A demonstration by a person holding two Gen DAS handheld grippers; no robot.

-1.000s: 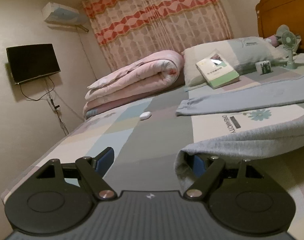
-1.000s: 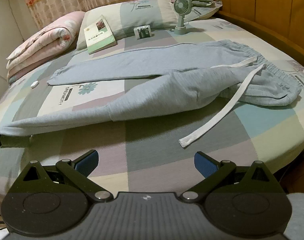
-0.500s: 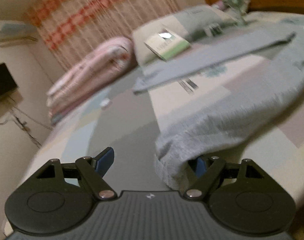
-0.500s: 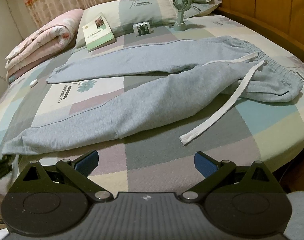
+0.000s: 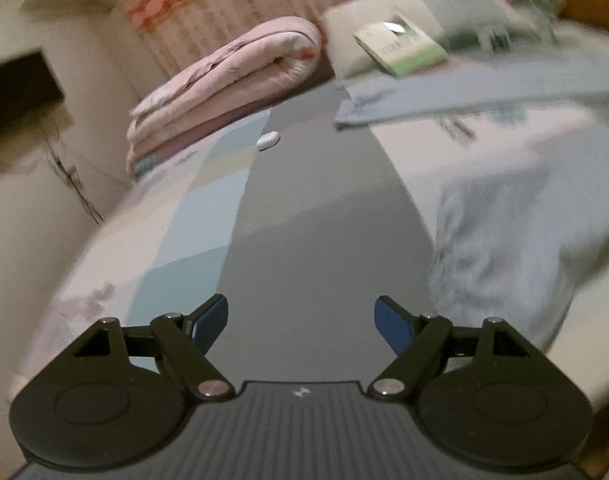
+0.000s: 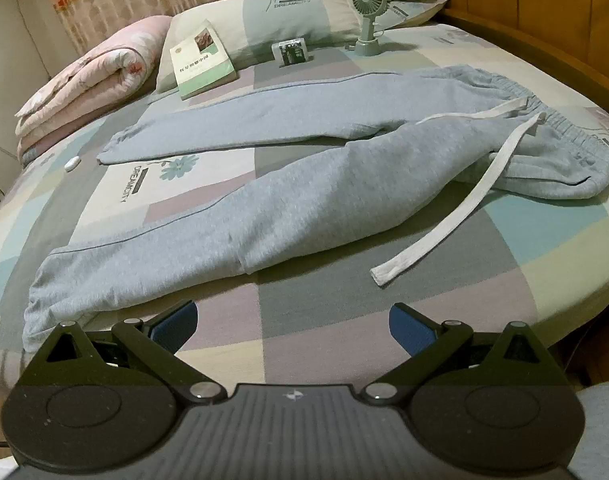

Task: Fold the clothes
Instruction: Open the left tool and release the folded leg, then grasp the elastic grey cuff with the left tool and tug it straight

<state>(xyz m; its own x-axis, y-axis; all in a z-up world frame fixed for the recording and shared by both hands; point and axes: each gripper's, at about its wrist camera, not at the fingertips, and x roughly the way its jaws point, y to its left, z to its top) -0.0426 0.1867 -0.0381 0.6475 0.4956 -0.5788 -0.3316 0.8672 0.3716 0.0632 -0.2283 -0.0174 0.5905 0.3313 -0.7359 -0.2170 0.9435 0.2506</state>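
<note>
2 tools, left tool (image 5: 301, 318) and right tool (image 6: 293, 322), gape wide, level above the grey sweatpants (image 6: 304, 200).

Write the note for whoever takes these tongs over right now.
Left tongs: open, empty, cuff of the near leg just to their right.
Right tongs: open, empty, at the bed's near edge.
Grey sweatpants lie spread on the bed, legs apart in a V, waistband to the right, white drawstring trailing loose.
Done: laid out only, no fold yet.
Left: bring the legs together, tuck the drawstring, fold up.
</note>
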